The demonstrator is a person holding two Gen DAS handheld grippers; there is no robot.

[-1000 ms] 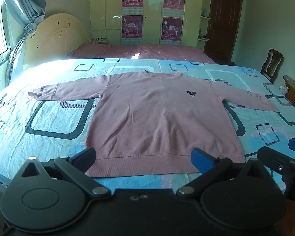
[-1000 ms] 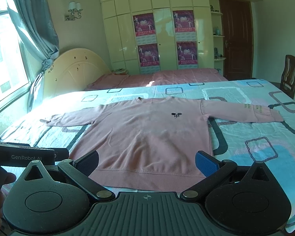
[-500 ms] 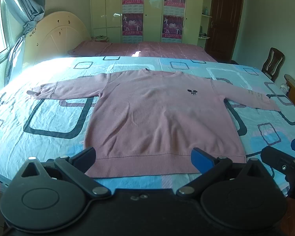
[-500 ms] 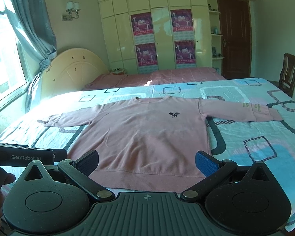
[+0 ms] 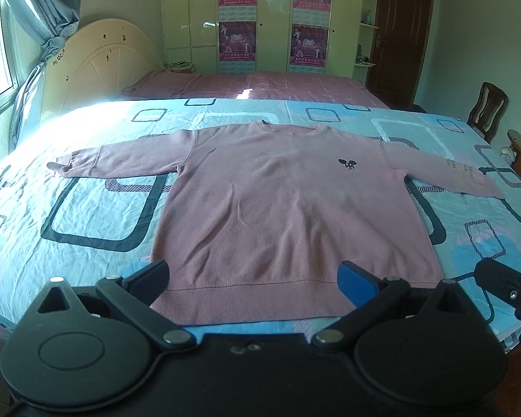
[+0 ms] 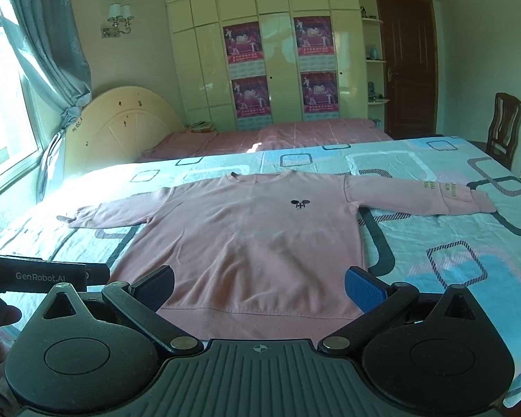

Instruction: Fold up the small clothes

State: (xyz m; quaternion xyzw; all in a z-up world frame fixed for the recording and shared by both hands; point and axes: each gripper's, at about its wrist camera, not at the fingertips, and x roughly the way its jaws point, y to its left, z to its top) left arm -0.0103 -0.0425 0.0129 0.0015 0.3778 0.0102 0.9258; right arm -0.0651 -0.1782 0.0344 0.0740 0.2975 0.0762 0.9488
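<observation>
Sweater (image 5: 288,208) nearer, hem partly hidden.

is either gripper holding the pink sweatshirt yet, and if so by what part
Nothing is held. The left gripper and right gripper are both open, short of the hem of the pink sweatshirt, which lies flat on the bed.
</observation>
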